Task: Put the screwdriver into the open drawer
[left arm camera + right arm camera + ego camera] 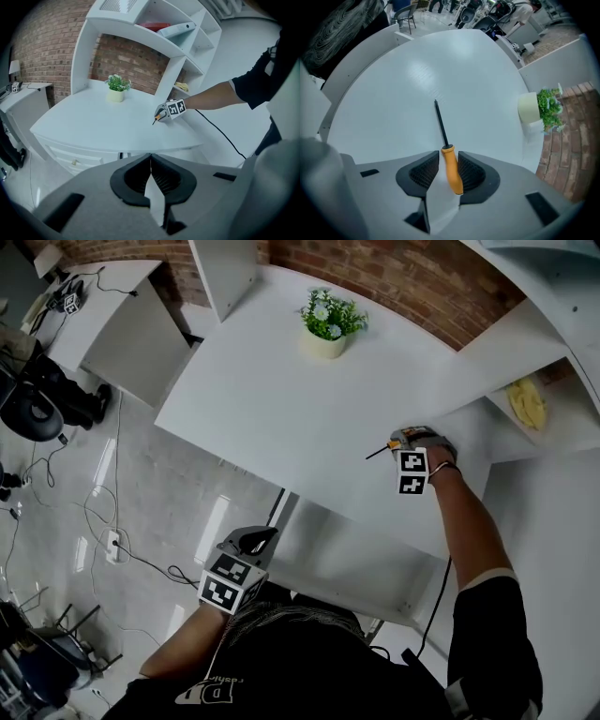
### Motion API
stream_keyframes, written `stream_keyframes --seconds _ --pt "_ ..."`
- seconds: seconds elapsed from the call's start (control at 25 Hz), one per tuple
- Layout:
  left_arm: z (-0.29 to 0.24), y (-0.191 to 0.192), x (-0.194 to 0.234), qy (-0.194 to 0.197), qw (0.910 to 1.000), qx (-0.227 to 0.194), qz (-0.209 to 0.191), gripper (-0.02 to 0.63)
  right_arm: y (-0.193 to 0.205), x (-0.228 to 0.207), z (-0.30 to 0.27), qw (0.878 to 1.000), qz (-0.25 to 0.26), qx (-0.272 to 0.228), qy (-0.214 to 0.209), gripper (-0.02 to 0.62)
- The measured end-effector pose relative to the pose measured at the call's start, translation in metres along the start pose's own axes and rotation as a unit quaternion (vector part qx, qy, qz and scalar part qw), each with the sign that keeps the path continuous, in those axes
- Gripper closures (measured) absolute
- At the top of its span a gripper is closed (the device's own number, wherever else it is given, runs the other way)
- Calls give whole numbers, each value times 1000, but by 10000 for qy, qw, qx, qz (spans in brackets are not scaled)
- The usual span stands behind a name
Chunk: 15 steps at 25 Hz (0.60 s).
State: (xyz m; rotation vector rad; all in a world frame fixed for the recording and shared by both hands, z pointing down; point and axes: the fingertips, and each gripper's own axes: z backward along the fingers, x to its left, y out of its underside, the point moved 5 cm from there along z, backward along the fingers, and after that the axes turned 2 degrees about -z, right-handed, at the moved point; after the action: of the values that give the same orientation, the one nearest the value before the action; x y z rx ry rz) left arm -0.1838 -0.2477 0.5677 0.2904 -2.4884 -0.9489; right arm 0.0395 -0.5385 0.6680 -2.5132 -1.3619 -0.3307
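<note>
The screwdriver (451, 168) has an orange handle and a thin black shaft pointing away across the white desk (281, 399). Its handle lies between the jaws of my right gripper (449, 157), which points steeply down at the desk's right side; a gap shows beside the handle, so the jaws stand open around it. In the head view only the dark shaft (380, 452) sticks out left of the right gripper (412, 442). My left gripper (251, 542) hangs below the desk's front edge, shut and empty. A white drawer (356, 559) seems to jut out under the desk front.
A potted plant (328, 324) stands at the desk's back. Curved shelves rise on the right, one holding something yellow (528, 401). Closed drawers (70, 157) sit under the desk's left part. Cables (103, 521) and chairs lie on the floor at left.
</note>
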Motion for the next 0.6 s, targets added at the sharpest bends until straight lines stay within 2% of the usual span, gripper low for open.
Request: stream_keyframes --seconds 0.32,0.6 --pt "-1 3 -1 -2 9999 -52 118 588 -6 3 -5 9921 1083 320 -552 509" --pt "1 8 -5 21 9999 -47 160 588 -8 5 -4 9934 966 441 -443 518"
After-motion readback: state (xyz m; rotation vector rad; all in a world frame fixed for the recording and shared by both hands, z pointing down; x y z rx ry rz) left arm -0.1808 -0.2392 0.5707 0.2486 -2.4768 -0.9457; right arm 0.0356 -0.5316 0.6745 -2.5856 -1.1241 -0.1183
